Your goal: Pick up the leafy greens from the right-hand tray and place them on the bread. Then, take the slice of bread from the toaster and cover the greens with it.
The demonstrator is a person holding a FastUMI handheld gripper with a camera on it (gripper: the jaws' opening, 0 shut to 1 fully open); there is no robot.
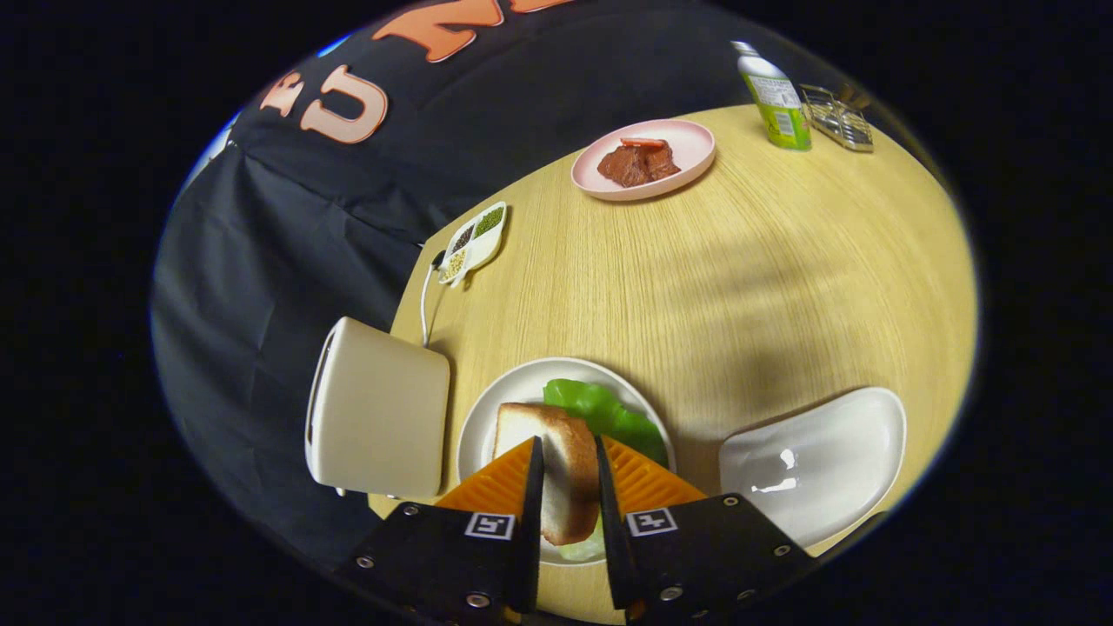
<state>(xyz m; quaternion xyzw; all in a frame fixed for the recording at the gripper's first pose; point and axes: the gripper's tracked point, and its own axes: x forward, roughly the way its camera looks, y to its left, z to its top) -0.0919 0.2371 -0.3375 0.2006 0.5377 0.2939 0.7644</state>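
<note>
My gripper is shut on a slice of bread, which stands on edge between the two fingers. It hangs just over the round white plate. On that plate the leafy greens lie beyond and to the right of the held slice; a pale bit of leaf peeks out below it. Any bread under the greens is hidden. The white toaster stands just left of the plate, with its slot side turned away to the left. Right of the plate sits the white tray, with nothing on it.
A pink plate with brown meat stands at the far side of the round wooden table. A green bottle and a wire rack are at the far right. A small divided dish of seeds lies beyond the toaster, by its cord.
</note>
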